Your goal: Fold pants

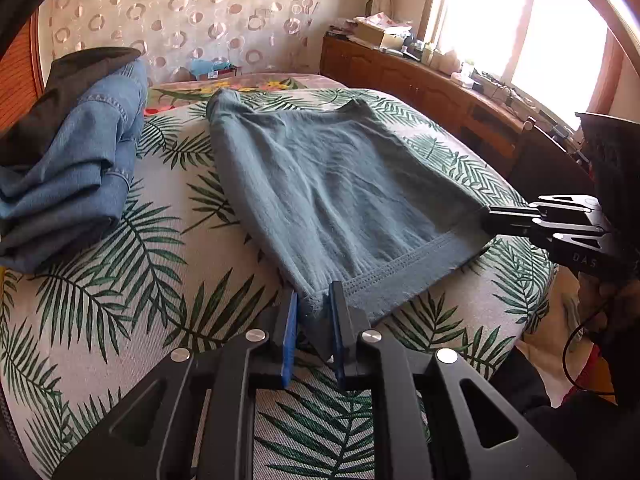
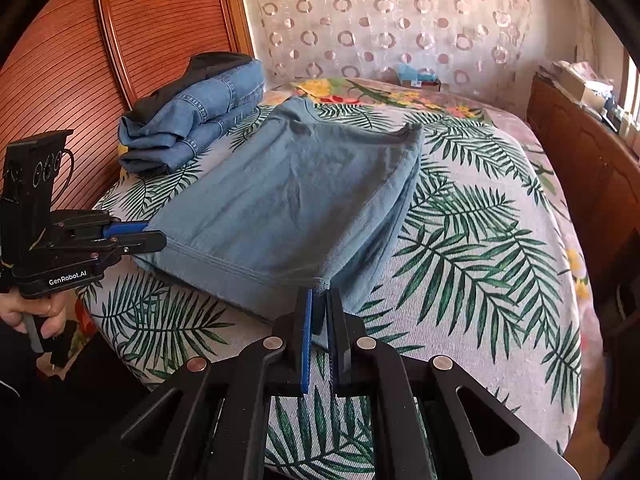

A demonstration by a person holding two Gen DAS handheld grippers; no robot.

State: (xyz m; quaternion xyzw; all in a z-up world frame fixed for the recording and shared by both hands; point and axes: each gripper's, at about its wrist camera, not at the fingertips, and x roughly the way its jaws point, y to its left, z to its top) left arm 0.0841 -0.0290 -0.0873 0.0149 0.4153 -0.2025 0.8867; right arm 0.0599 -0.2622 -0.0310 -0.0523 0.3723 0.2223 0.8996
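Now both hand-held grippers clamp near hem corners of pants (image 1: 320, 184); long axis runs away toward curtain.

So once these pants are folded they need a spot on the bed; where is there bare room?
The widest free patch is the palm-print bedspread between the grey-blue pants and the wooden cabinet. A narrower strip lies between the pants and the stacked jeans. The headboard corner is crowded by that stack. The near edge holds the left gripper and right gripper.

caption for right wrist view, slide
Right claw and left claw pinch the hem corners of grey-blue pants on a palm-print bed.
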